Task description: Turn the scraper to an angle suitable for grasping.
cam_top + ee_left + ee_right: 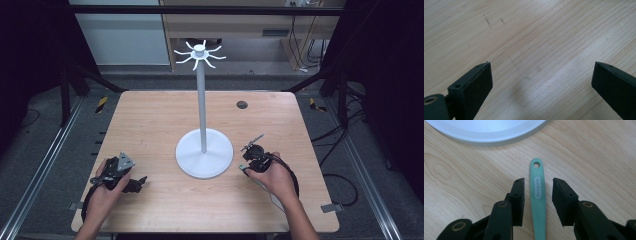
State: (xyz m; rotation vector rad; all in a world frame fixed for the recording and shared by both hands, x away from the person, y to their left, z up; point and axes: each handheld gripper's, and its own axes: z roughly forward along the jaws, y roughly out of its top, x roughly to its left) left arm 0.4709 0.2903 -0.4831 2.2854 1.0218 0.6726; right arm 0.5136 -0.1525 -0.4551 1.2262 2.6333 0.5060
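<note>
A pale wooden table [150, 120] is seen from above, with a white stand [203, 120] set near its middle. The stand is made of a round flat base, a thin upright pole and a crown of short hooks at the top.

The right gripper [538, 192] is held low over the table, just beside the right edge of the stand's base. Between its two black jaws a green handle [538, 197] is seen, lying flat on the wood. The handle is slim, with a small hole at its far end and a pale oval label below that hole. Its holed end is pointed towards the rim of the white base [486, 135], with a strip of bare wood left between the two. A gap is left on each side between the pads and the handle, so the handle is straddled but not pinched: the jaws are parted. In the high view the same gripper [250, 156] is seen in the person's right hand [274, 176].

The left gripper [541, 75] is held in the left hand [107, 192], at the near left of the table, well apart from the stand. Its jaws are spread wide over bare wood, with nothing between them.
</note>
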